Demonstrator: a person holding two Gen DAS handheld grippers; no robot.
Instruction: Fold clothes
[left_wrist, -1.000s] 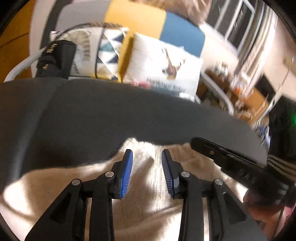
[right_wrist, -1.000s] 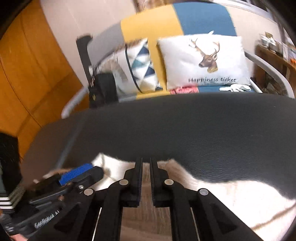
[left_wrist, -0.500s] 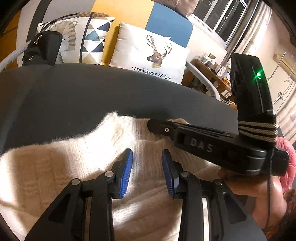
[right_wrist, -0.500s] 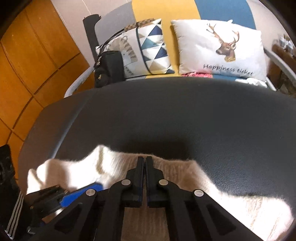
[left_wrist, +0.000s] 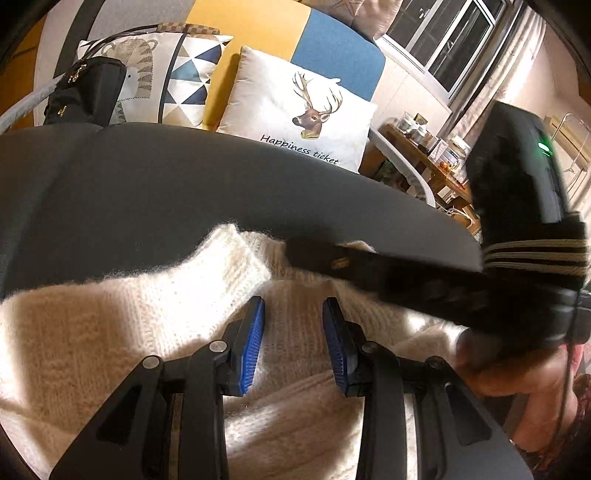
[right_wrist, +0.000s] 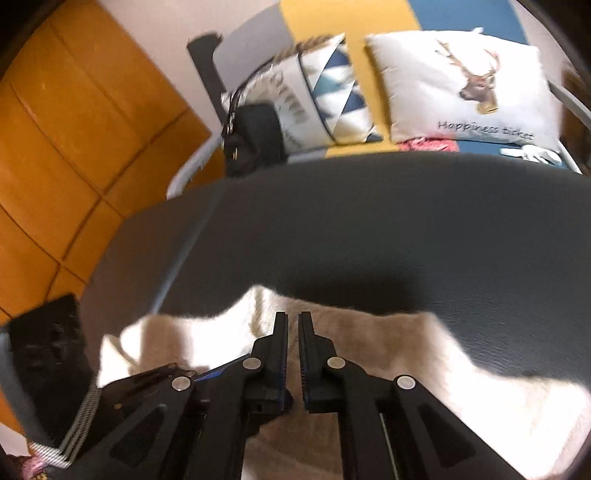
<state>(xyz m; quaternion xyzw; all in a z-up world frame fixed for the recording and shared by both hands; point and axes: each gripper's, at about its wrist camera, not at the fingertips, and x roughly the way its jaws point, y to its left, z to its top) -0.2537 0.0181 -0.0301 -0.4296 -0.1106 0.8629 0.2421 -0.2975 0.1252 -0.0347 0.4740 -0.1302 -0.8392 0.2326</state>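
A cream knitted sweater (left_wrist: 110, 332) lies bunched on the dark table (left_wrist: 147, 192), with its far edge folded over into a thick ridge. My left gripper (left_wrist: 293, 314) is open and low over the knit, its blue pads (left_wrist: 255, 343) on either side of a fold without pinching it. My right gripper (right_wrist: 291, 321) comes in from the right and crosses in front of the left one. Its jaws stand almost together at the sweater's far edge, and a tuft of knit shows at the tip (left_wrist: 356, 245). A hand (left_wrist: 517, 373) holds it.
Behind the table stands a sofa with a deer cushion (left_wrist: 295, 110), a triangle-patterned cushion (left_wrist: 181, 74) and a black bag (left_wrist: 85, 96). A cluttered wooden shelf (left_wrist: 424, 136) is at the far right. Orange wooden panels (right_wrist: 74, 129) line the left wall.
The right gripper has swung in across the left view, over the sweater's far edge. Its jaws closed tight half a second ago and now show a thin gap. More sweater lies under the left gripper.
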